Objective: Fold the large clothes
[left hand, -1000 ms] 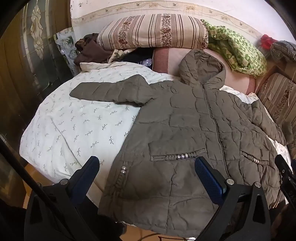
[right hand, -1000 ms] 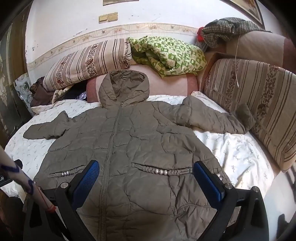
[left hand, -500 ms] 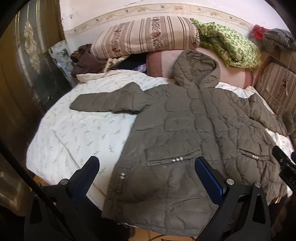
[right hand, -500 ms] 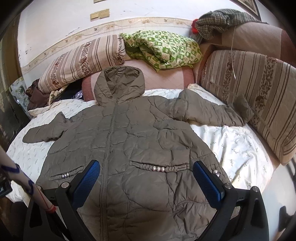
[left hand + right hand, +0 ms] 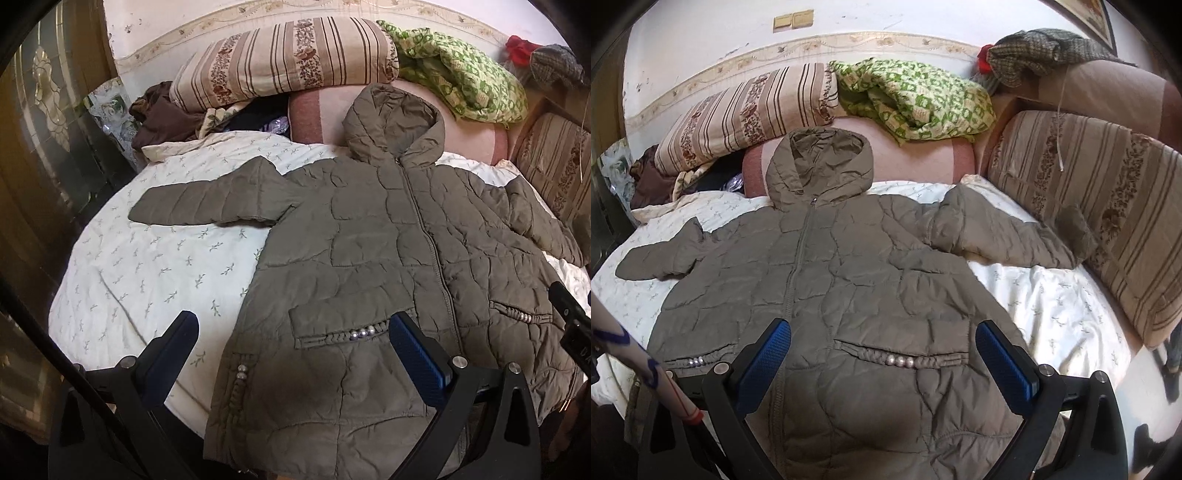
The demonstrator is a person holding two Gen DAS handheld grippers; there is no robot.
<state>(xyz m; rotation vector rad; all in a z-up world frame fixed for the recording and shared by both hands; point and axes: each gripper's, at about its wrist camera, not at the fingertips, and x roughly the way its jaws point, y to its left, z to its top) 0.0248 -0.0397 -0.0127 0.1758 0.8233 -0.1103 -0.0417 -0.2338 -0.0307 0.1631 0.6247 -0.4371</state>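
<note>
Bed [image 5: 155, 266] covered with cream sheet, small leaf print. Far side: white wall [image 5: 701, 48] with patterned border strip; two beige switch plates [image 5: 793, 20] on it. Striped floral bolster [image 5: 288, 59] and pink cushion [image 5: 923, 158] against wall. Right: striped cushion [image 5: 1108, 206]. Left: dark wooden panel [image 5: 33, 122] with ornament.

The jacket [image 5: 871, 280] is matt olive quilted cloth, puffy and creased, with shiny metallic beads [image 5: 903, 362] along its pocket. The bed sheet [image 5: 155, 266] is soft pale cloth with a small sprig print. The striped cushion [image 5: 288, 59] looks woven, the green blanket [image 5: 916, 99] crumpled cloth. Both the left gripper [image 5: 291, 343] and right gripper [image 5: 882, 350] have matt black plastic frames, textured blue pads [image 5: 1004, 362] and bright metal pins
</note>
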